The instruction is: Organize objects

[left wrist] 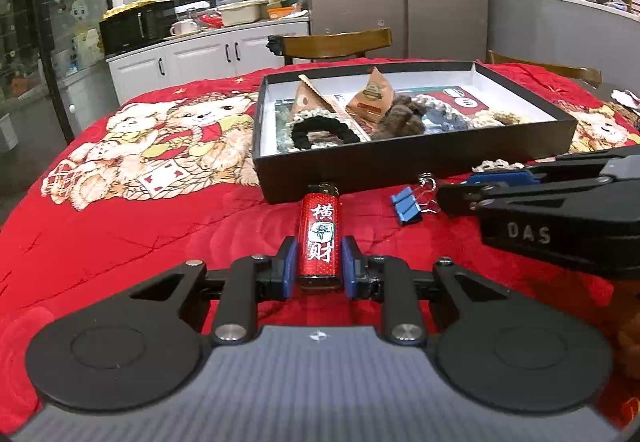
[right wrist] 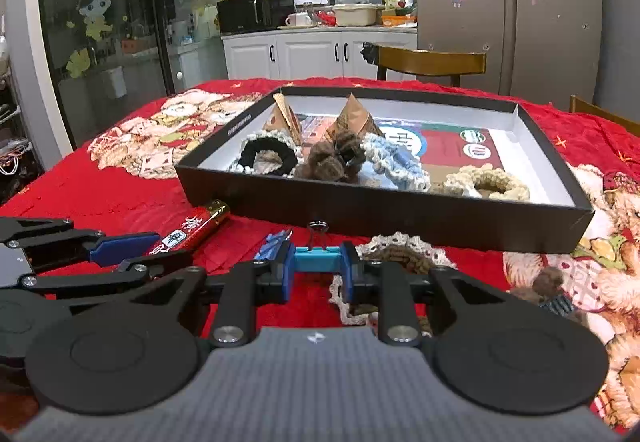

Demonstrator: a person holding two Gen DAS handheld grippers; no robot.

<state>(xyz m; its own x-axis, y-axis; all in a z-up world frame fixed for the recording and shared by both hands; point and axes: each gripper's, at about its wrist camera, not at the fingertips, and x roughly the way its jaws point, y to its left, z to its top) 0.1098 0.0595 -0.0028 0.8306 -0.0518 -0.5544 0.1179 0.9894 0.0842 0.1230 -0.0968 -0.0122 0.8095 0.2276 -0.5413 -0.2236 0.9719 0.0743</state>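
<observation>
Glossy red lighter (left wrist: 319,238) clamped in left gripper (left wrist: 319,266), blue metal binder clip (right wrist: 316,255) pinched in right gripper (right wrist: 316,268)

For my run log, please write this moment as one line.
left gripper: shut on lighter | right gripper: shut on clip | box: ahead, open

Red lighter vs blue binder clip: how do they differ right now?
The red lighter is long and slim with white characters; the blue binder clip is short, plain, with wire handles. The left gripper clamps the lighter across its lower end; the right gripper clamps the clip's body. Both are gripped just in front of the black box, neither inside it yet.
</observation>
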